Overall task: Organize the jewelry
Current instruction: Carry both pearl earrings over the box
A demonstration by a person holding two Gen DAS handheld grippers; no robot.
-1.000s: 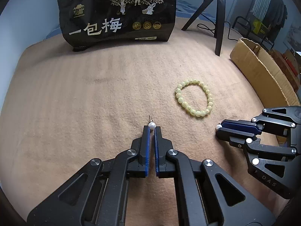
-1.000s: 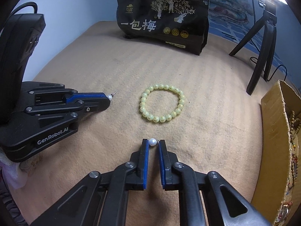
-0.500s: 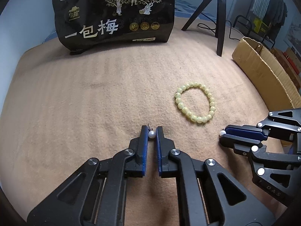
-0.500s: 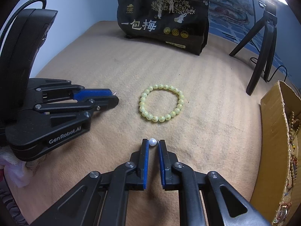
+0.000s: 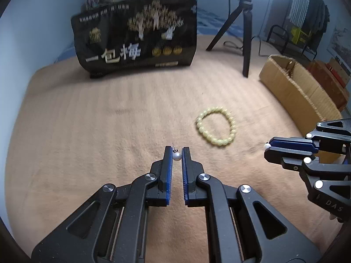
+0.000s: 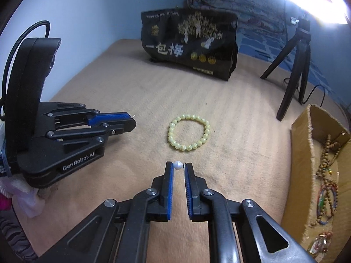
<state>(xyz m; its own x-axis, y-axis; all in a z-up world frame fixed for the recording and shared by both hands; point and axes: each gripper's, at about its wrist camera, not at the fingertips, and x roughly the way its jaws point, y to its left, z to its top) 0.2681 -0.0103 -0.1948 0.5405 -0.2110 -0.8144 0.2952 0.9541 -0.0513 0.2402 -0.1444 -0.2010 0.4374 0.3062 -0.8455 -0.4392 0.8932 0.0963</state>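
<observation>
tan blanket (image 5: 87, 142) open leftward | both claws pinch pearl studs | box (image 6: 302, 164) at right edge

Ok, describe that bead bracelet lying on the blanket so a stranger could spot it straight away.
Start at the big black snack bag standing at the back of the tan blanket, then come forward to the middle. The bead bracelet lies flat there as a closed ring, the only pale yellow-green thing on the blanket.
</observation>
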